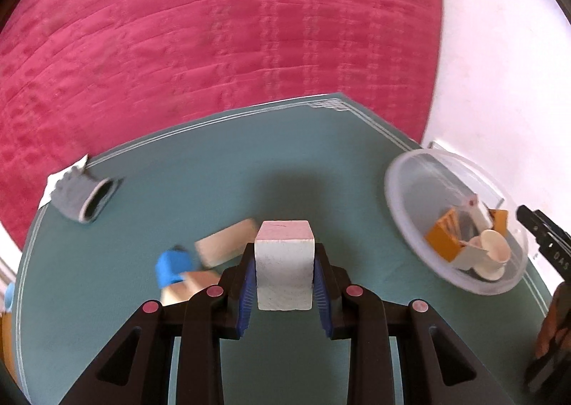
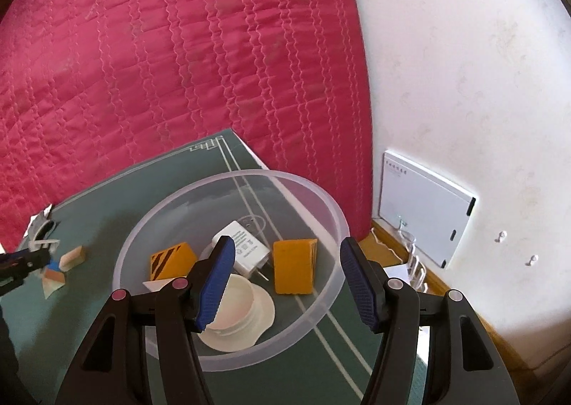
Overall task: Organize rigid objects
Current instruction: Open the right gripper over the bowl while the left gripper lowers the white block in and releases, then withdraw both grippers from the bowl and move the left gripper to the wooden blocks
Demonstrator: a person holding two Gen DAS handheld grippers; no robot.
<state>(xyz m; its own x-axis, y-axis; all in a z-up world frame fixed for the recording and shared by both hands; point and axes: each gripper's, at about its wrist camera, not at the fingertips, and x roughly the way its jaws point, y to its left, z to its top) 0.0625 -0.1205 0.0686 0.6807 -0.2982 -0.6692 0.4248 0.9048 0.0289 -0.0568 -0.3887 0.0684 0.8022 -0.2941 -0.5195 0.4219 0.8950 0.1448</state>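
Left hand-held gripper (image 1: pixel 284 271) clamps a white block (image 1: pixel 284 264), likely bound for the clear bowl (image 2: pixel 321 198); right hand-held gripper (image 2: pixel 285 280) hovers there, jaws apart, empty.

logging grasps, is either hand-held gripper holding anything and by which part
The left hand-held gripper clamps the white block by its two opposite side faces. The right hand-held gripper stands open above the clear bowl, holding nothing.

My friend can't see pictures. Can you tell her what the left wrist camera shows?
The left claw grips a white block above a teal mat. Wooden blocks lie behind it, and a clear bowl of small things sits to the right.
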